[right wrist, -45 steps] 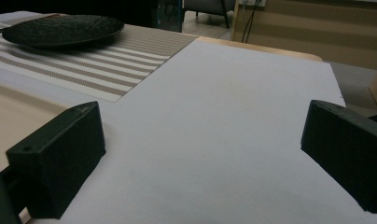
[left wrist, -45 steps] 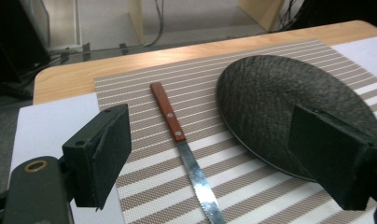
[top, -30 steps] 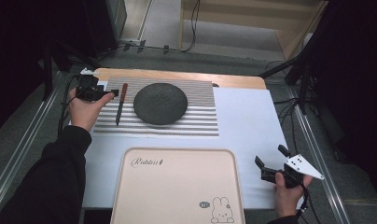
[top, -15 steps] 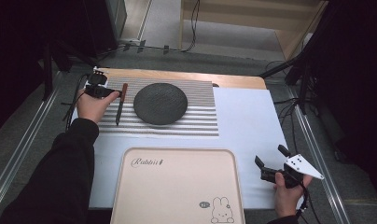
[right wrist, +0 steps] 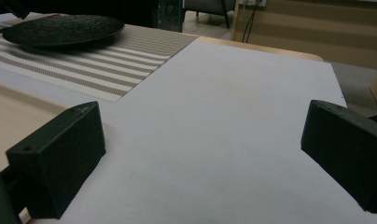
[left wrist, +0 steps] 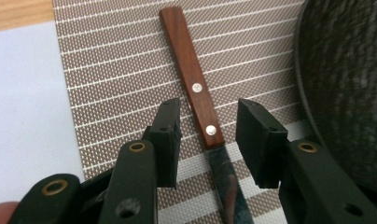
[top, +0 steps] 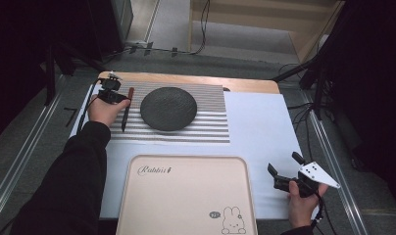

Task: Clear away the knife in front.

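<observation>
A knife with a red-brown wooden handle and steel blade lies on the striped placemat, left of a dark round plate. In the high view the knife points away from me. My left gripper is low over it. In the left gripper view its jaws straddle the handle's blade end with a gap on each side; they have just been closing. My right gripper stands open above the white sheet at the front right, nothing between its jaws.
A beige tray with a rabbit print lies at the front centre. The plate sits close to the right of the left jaws. White sheet covers the table; the plate lies far off.
My left hand has moved right and down over the knife's handle, and its jaws stand narrower. The right hand has stayed put.
</observation>
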A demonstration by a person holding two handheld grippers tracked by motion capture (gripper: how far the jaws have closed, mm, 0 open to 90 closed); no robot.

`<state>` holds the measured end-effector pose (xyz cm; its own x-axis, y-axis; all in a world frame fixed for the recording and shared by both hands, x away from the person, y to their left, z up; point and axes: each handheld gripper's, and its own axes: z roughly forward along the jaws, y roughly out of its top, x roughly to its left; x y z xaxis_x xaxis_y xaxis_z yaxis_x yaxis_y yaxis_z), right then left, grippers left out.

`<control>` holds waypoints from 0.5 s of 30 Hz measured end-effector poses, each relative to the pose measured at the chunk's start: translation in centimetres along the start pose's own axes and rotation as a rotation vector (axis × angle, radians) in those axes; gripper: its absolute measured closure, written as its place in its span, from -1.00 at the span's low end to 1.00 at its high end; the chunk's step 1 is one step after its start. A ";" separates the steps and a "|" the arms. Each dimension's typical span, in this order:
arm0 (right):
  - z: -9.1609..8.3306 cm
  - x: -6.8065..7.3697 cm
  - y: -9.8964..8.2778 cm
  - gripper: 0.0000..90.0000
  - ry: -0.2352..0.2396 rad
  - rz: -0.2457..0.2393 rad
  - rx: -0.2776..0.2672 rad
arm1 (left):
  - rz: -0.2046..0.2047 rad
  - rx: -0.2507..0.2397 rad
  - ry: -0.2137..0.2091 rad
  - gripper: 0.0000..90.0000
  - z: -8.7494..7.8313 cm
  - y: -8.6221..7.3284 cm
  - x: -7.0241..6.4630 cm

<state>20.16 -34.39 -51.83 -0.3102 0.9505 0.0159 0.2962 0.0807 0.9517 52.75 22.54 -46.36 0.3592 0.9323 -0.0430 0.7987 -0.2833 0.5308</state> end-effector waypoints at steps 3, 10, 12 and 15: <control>0.0 0.0 0.0 -1.00 0.000 -0.001 0.000 | -0.019 -0.005 -0.003 0.38 0.3 0.0 0.1; 0.0 0.0 0.0 -1.00 0.002 -0.002 0.001 | -0.017 0.000 -0.008 0.51 1.0 -0.1 0.0; 0.0 0.0 0.0 -1.00 0.004 -0.005 0.000 | -0.015 0.002 -0.004 0.53 1.2 -0.1 -0.1; 0.0 0.0 0.0 -1.00 0.005 -0.005 -0.001 | -0.011 0.002 0.011 0.54 1.5 -0.2 -0.3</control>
<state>20.19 -34.39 -51.83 -0.3165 0.9485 0.0124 0.2938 0.0856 0.9520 53.23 21.97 -47.69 0.3452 0.9377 -0.0398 0.8037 -0.2735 0.5285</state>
